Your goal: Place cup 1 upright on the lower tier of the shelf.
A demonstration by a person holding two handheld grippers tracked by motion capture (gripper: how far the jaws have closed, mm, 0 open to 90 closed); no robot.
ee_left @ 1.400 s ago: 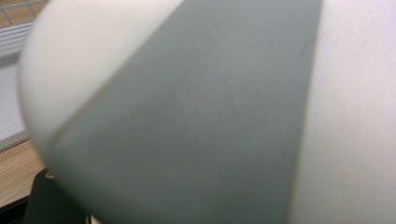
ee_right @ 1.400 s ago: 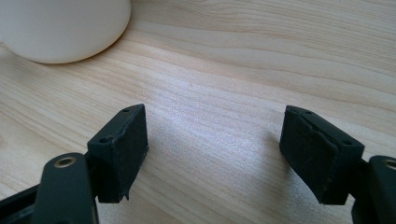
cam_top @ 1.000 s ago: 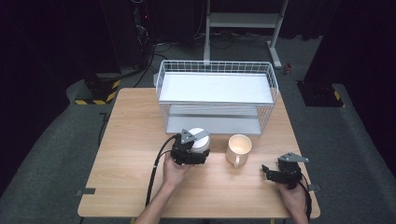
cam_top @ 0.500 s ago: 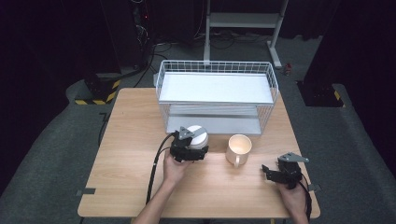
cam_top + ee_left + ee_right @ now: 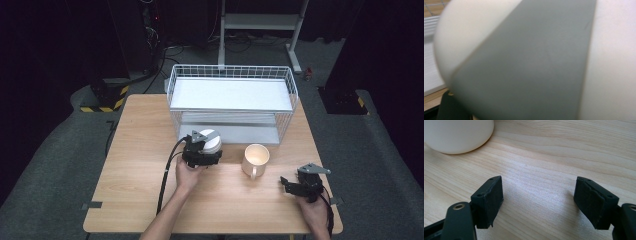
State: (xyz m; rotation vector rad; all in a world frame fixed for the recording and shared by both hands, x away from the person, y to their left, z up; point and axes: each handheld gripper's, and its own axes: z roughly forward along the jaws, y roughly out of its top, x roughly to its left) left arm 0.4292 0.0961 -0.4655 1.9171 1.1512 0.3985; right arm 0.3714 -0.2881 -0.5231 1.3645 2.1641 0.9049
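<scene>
left tool (image 5: 202, 150): in my left hand, right at the front of the wire rack; it's got a white bowl (image 5: 211, 141) up against its nose; the left gripper view is just blurry white and grey bowl (image 5: 529, 60) super close, so I honestly can't tell if the jaws are clamped on it or not
bowl: sits just in front of the rack's lower shelf, a bit left of the mug
right tool (image 5: 295, 186): in my right hand near the right front corner of the surface; jaws spread wide with nothing between them, just bare wood (image 5: 544, 170)
mug (image 5: 255, 159): cream, upright, handle toward me; between my two tools, closer to the left one
rack (image 5: 231, 102): white wire, two shelves, at the back of the surface (image 5: 140, 150)
</scene>
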